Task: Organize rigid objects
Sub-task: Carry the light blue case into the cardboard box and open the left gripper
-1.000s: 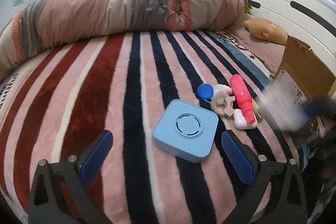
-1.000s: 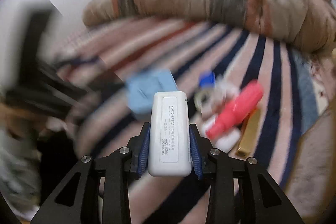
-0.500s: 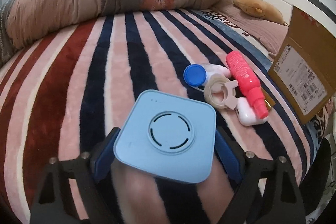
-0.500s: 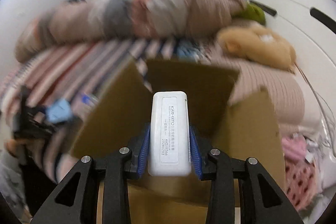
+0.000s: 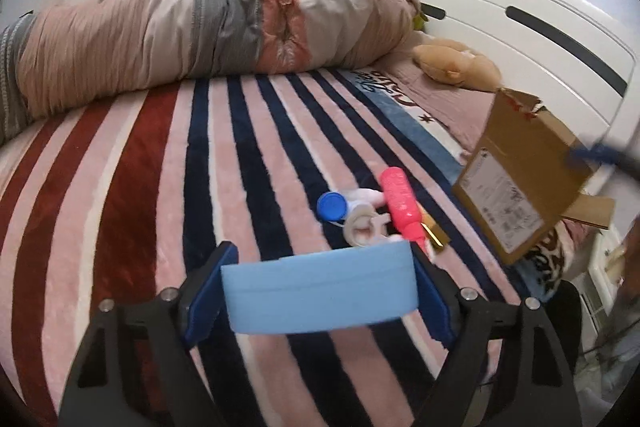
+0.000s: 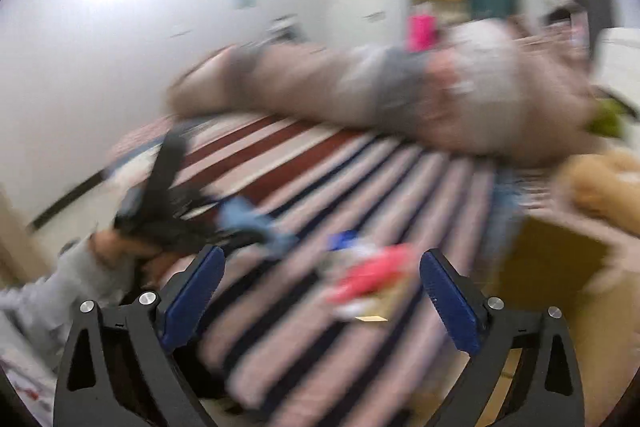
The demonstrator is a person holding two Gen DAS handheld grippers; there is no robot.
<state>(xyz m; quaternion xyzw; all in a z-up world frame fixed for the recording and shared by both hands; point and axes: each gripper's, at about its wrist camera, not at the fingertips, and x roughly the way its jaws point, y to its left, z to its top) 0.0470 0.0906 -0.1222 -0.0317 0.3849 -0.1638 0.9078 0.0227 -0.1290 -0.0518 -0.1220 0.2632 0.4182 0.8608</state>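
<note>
Left gripper [image 5: 320,291] clenched on the blue square box [image 5: 320,291], gripped edge-on by its two side walls and lifted clear of the striped blanket [image 5: 160,187]. Right gripper [image 6: 320,291] released, nothing between the blue pads, swinging fast enough to blur nearly everything in its view.

Relative to the cardboard box [image 5: 520,179]: blue box well to the near-left of it, the small pile just left of it on the blanket. In that pile: pink bottle [image 5: 400,207], blue-capped bottle [image 5: 332,207], white tape ring [image 5: 362,229], a gold bar [image 5: 434,233] partly hidden under the pink bottle.

Likely next step, as a judgement: carrying the blue box over to the cardboard box and dropping it in.

Risks:
- Smooth plastic walls held only at their edges; a quick swing or tilt could twist the blue box out of the pads and onto the bed.
- Box flap [image 5: 516,103] standing upright on the near side; too low a path could catch it and tip the cardboard box on the soft bedding.
- Both grippers heading for the same region, the right one moving fast; possible collision over the pile.
- A low pass could sweep the pink bottle or tape ring aside.
</note>
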